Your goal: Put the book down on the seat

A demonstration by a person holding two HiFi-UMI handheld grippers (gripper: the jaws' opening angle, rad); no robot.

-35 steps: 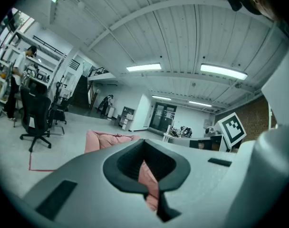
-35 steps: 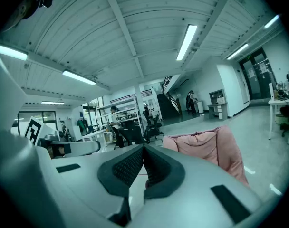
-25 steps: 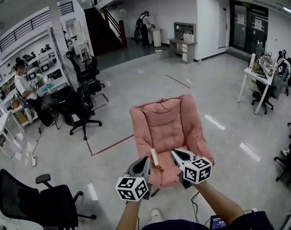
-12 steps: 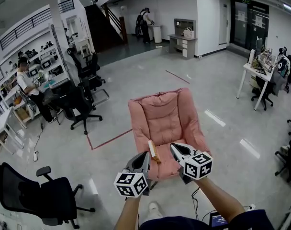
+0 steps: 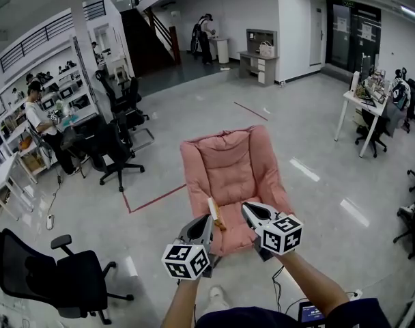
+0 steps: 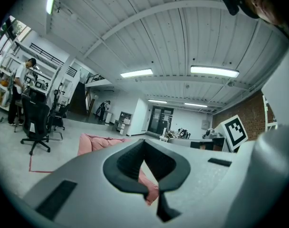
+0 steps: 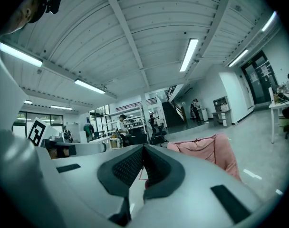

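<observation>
Low in the centre of the frame, the left gripper (image 5: 207, 220) has its jaws pinched narrow on the thin book (image 5: 213, 212), which stands on edge over the front of the seat (image 5: 232, 236). The right gripper (image 5: 248, 210), near it, is closed on nothing. Beyond them the pink armchair (image 5: 224, 166) fills mid-frame, with black office chairs (image 5: 115, 149) farther off at left.

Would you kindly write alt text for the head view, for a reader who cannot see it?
Two handheld grippers point toward a pink armchair on a grey office floor. The left gripper holds a thin book on edge near the seat; the right gripper, shut, is beside it.
</observation>
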